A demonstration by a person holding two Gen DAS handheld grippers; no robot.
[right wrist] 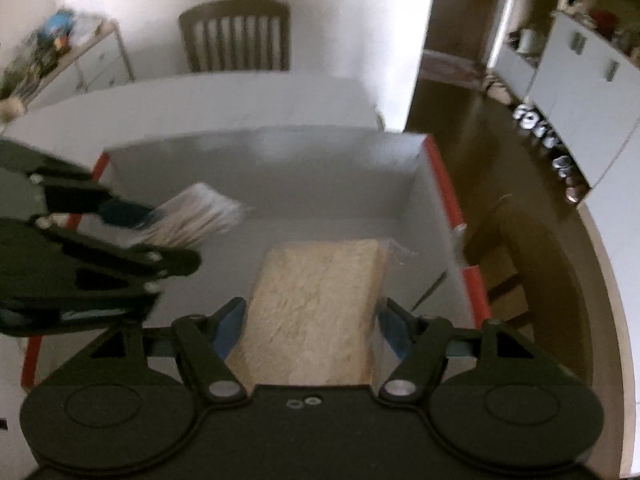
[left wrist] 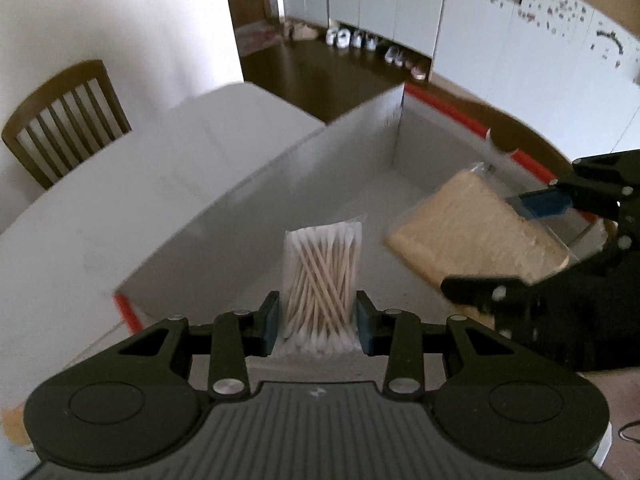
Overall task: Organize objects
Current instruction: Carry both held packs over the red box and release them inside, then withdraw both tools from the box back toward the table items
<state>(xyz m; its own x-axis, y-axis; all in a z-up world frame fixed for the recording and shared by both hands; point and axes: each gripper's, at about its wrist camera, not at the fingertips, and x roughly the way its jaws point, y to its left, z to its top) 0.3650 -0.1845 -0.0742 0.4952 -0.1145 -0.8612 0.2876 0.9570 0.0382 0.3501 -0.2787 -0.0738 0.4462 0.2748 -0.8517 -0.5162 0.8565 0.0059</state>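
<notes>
A clear bag of wooden cotton swabs (left wrist: 322,272) stands upright between the blue pads of my left gripper (left wrist: 318,320), which is shut on it over the near end of an open white box with red edges (left wrist: 360,128). To its right, my right gripper (left wrist: 516,246) holds a flat beige pack in clear wrap (left wrist: 472,224), tilted above the box floor. In the right wrist view the beige pack (right wrist: 320,292) sits between the pads of the right gripper (right wrist: 310,320). My left gripper (right wrist: 152,236) with the swabs (right wrist: 200,216) is at the left, over the box (right wrist: 280,160).
The box rests on a white table (left wrist: 120,200). A wooden chair (right wrist: 236,36) stands at the far side, another chair (right wrist: 520,260) beside the box's right edge. A cluttered shelf (right wrist: 80,52) is at the far left. Shoes (left wrist: 360,38) line the cabinets on the dark floor.
</notes>
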